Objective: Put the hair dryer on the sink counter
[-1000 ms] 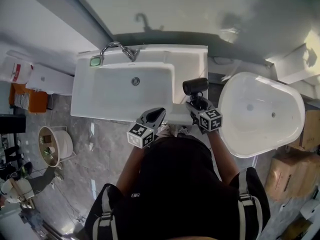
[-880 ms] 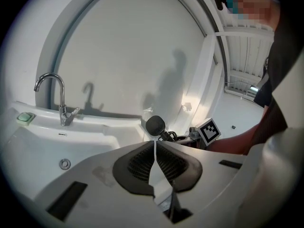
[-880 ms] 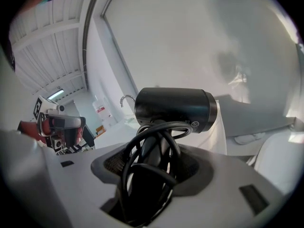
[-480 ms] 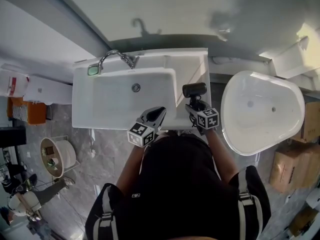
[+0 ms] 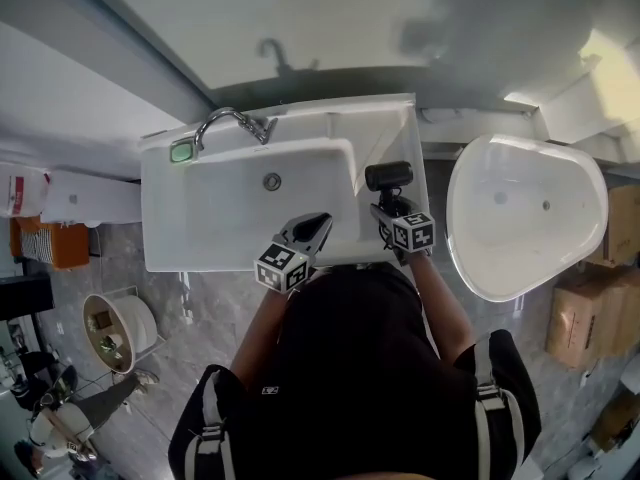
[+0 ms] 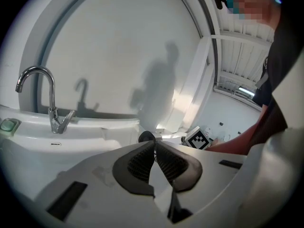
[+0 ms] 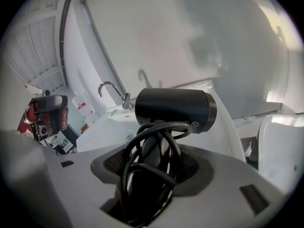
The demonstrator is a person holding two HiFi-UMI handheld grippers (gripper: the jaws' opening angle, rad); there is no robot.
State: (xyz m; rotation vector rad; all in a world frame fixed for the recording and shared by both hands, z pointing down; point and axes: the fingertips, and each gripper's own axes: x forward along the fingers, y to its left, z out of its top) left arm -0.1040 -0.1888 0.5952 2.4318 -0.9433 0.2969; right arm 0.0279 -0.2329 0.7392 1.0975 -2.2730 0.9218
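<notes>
My right gripper [image 7: 151,161] clamps the black hair dryer [image 7: 173,109] by its handle, jaws wide on it and its looped cord [image 7: 127,167]. The dryer is at the right end of the sink counter [image 5: 385,133], near the front edge. My left gripper [image 6: 154,147] is closed and empty.

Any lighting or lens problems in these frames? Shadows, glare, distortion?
Head view: hard light throws the faucet shadow onto the wall, with a sunlit patch at top right. Left gripper view: heavy fisheye, black corners, faucet and person shadows on the wall. Right gripper view: same curvature, hair dryer sharp.
</notes>
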